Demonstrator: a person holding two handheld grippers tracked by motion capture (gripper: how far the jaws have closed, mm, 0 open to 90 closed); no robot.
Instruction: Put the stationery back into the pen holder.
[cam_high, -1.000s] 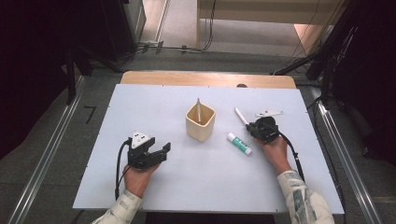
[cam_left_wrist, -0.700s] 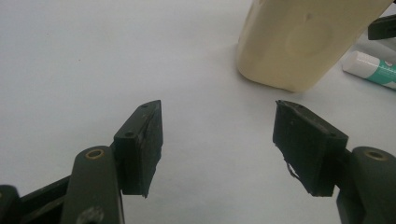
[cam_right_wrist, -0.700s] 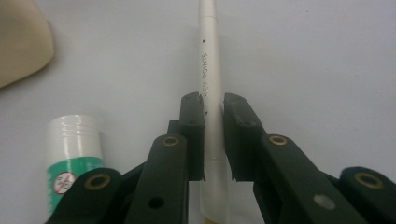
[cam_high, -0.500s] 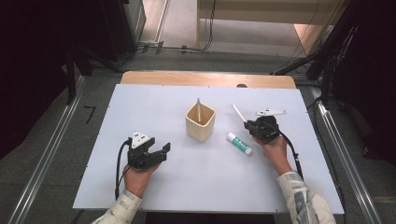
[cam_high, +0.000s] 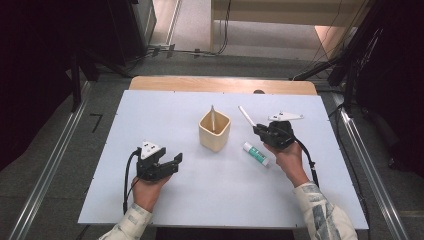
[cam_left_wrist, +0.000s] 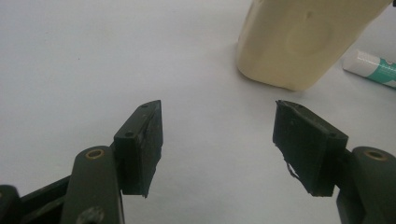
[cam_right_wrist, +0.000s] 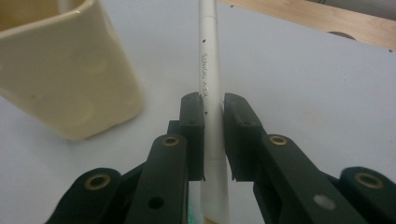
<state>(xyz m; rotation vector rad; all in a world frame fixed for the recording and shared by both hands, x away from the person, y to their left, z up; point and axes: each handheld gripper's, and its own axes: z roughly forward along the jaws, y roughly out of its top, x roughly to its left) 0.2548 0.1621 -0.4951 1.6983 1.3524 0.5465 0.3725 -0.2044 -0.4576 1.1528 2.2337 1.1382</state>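
The right tool (cam_high: 256, 129) has lifted the white pen (cam_high: 246, 116) off the tabletop (cam_high: 165, 112), jaws clamped on it; the left tool (cam_high: 170, 161) rests gaping, empty

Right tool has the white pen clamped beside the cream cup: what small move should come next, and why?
Probably carry the white pen leftward over the cream cup and tip it upright. The right tool is shut on the pen beside the cup, not above it, and one pen already stands inside, which suggests this one goes there too.
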